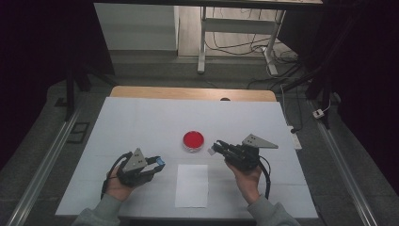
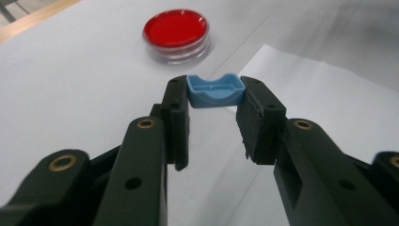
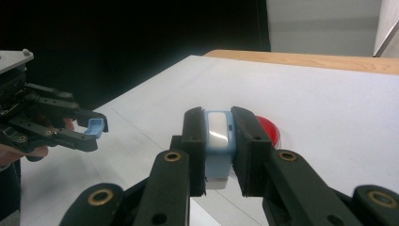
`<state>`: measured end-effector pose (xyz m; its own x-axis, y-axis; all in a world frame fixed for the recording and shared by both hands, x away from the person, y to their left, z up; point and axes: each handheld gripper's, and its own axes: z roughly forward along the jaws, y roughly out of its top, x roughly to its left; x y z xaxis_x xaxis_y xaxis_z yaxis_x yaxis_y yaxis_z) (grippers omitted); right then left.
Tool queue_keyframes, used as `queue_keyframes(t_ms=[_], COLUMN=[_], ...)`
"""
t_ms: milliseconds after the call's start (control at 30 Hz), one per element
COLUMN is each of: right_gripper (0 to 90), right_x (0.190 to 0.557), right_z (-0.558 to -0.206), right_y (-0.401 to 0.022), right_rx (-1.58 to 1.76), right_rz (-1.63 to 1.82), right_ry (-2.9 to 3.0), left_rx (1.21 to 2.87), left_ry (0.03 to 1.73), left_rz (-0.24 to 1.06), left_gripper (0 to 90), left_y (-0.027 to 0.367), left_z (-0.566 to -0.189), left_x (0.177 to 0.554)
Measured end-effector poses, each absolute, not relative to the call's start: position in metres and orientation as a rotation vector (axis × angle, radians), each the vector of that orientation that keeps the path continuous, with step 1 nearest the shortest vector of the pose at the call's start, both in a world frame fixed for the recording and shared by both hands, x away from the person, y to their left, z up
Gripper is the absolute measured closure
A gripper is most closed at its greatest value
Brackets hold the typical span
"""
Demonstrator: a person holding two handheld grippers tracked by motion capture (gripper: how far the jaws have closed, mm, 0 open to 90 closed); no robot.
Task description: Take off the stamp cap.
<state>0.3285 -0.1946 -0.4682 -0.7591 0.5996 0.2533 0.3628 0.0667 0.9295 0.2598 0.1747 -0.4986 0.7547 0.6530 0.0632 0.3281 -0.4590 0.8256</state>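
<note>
Your left gripper (image 1: 157, 164) is clamped on a small blue cap (image 2: 215, 90), held above the table (image 1: 141, 117) near its front edge, just left of the white sheet of paper (image 1: 192, 185). Your right gripper (image 1: 217, 147) has its jaws closed on a pale blue-and-white body (image 3: 218, 141) (a small capped item, though what exactly I cannot tell), hovering just right of the red-filled dish (image 1: 193, 140) at the table's middle. The two pieces are apart, so you look to be between uncapping and whatever follows. If the cap is to go down, the paper or the bare table beside it will serve; lower it level and open only once it rests. Keep the right grip steady and clear of the dish rim.
</note>
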Motion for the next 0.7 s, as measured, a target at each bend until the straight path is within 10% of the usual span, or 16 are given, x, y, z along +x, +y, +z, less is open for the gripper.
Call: queue_keyframes(t_ms=[700], right_gripper=[75.4], right_x=[0.329], right_z=[-0.467], right_y=[-0.197], right_rx=[0.986], right_rz=[1.769], right_ry=[2.13], left_rx=[2.042], left_ry=[0.834], left_rz=[0.455], left_gripper=[64.7], left_y=[0.207], left_z=[-0.505], left_x=[0.248])
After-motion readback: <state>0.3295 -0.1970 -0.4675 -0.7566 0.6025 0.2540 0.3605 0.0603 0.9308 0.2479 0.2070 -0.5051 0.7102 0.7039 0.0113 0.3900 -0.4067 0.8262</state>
